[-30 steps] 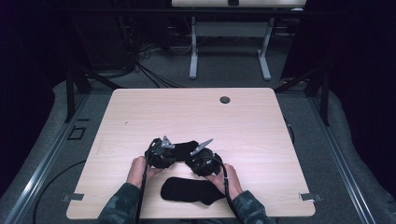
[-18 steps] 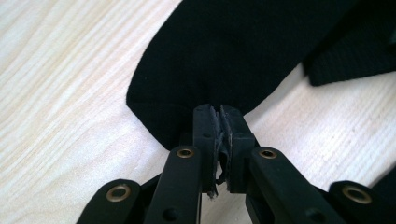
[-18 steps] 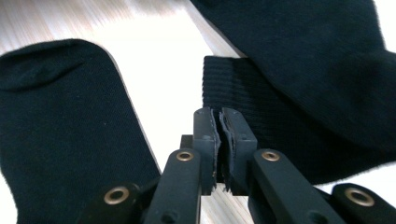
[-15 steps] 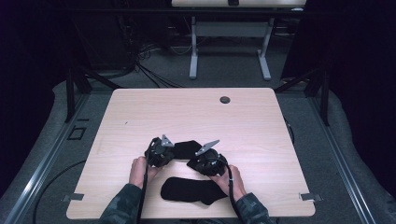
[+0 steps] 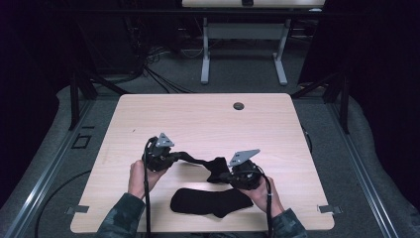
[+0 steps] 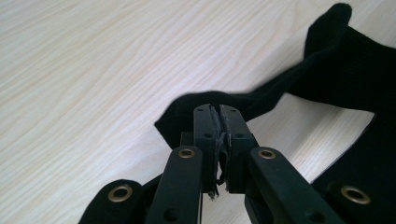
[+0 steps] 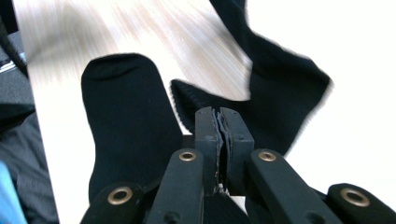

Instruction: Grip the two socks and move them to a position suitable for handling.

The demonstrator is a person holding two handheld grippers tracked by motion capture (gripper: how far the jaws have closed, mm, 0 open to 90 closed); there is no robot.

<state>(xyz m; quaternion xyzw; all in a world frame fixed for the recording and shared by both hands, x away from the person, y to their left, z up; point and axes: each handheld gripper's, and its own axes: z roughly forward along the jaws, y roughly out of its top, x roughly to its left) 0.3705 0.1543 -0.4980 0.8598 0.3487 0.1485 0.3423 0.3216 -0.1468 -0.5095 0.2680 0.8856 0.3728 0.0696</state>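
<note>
One black sock hung stretched between two clamped grippers, above its mate on the table.

The left gripper (image 5: pixel 169 155) was pinched tight on one end of the held sock (image 5: pixel 195 160); its long axis ran left to right, sagging toward the right gripper (image 5: pixel 227 174), which was clamped on the other end. The second sock (image 5: pixel 210 202) lay flat on the table (image 5: pixel 277 129), just nearer the person, also lengthwise left to right, closest to the right gripper.

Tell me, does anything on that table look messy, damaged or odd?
Nothing looks damaged or spilled. One black sock lies flat near the table's front edge. The other sock is stretched in the air between the left gripper and right gripper, both shut on it.
</note>
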